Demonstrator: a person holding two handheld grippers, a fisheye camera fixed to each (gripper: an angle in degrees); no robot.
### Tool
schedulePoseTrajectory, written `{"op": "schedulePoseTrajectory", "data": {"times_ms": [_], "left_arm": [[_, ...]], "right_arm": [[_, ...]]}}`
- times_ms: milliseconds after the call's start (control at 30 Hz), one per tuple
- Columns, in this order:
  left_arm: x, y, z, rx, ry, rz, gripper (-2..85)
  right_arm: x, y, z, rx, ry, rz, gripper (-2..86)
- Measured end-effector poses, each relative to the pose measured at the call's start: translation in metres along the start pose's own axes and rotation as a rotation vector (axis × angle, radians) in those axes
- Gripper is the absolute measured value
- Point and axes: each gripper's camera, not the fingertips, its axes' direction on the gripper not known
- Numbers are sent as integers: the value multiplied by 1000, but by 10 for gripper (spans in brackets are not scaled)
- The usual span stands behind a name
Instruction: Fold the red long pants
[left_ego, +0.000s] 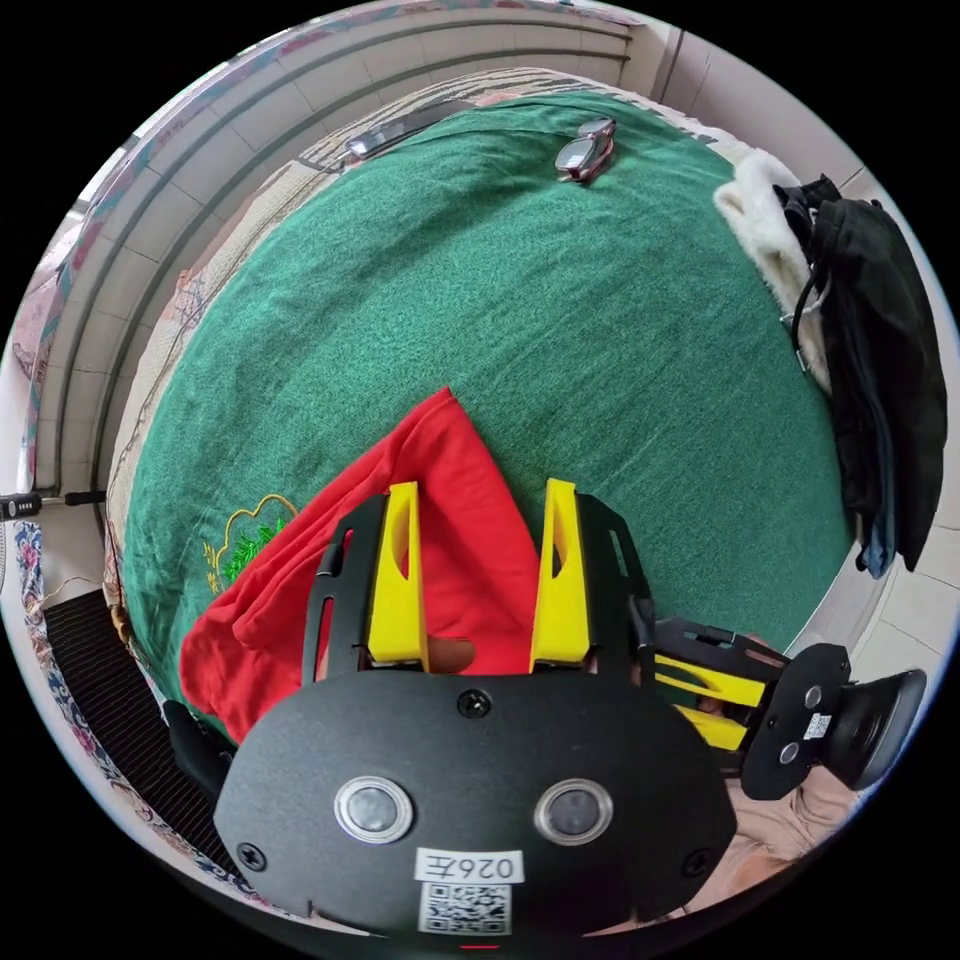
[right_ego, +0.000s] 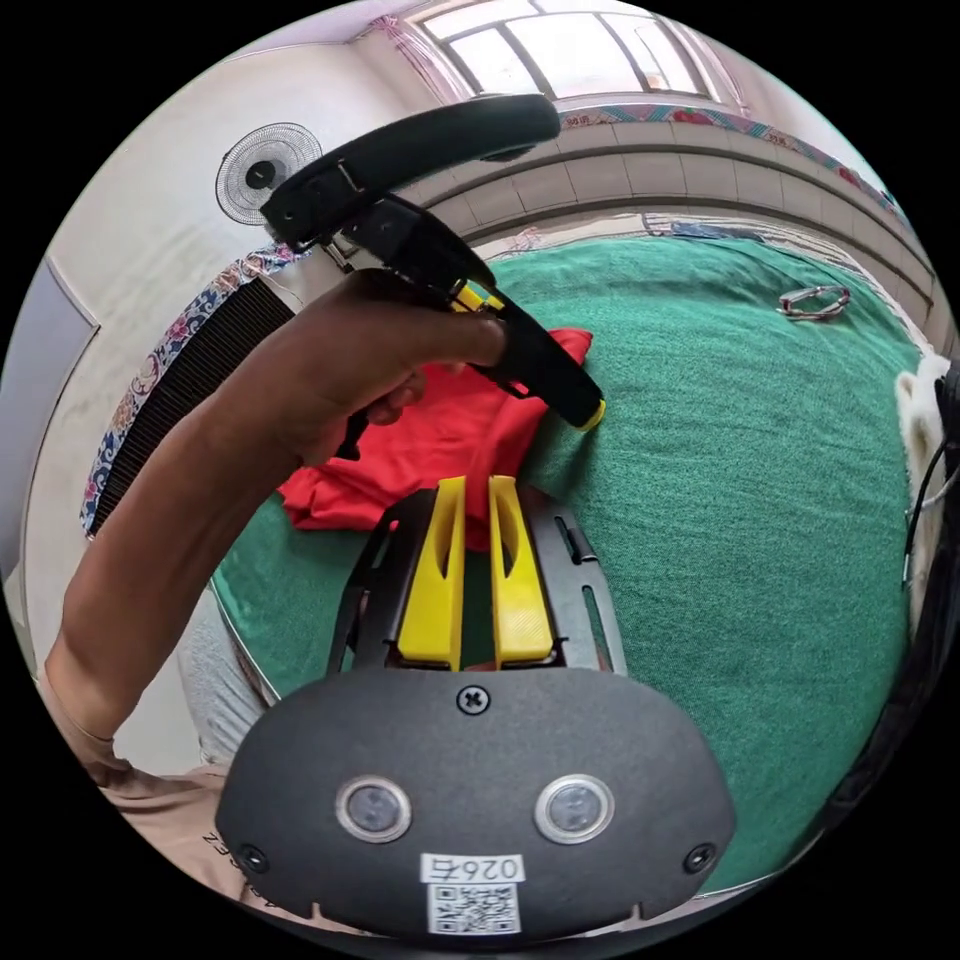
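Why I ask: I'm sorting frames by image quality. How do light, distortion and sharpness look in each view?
Left gripper view: even, soft light; fisheye bulges the green cloth into a dome; red pants sharp. Right gripper view: window blown out bright; the left gripper and the hand holding it loom large; right gripper crisp.

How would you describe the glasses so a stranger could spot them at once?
Start from the green cloth covering the bed. Go to its far side, away from the red pants and toward the tiled ledge. The glasses lie there folded: the one small, dark-framed, shiny thing on bare green.
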Motion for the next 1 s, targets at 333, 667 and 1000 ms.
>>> {"op": "schedulePoseTrajectory", "data": {"times_ms": [333, 667, 1000], "left_arm": [[-22, 19, -10, 16, -20, -5, 25], [-31, 63, -78, 260, 564, 139, 8], [-142, 163, -137, 477, 850, 339, 6]], "right_arm": [[39, 3, 11, -123, -185, 113, 6], [49, 52, -109, -29, -188, 17, -8], [-28, 68, -201, 164, -125, -173, -9]]}}
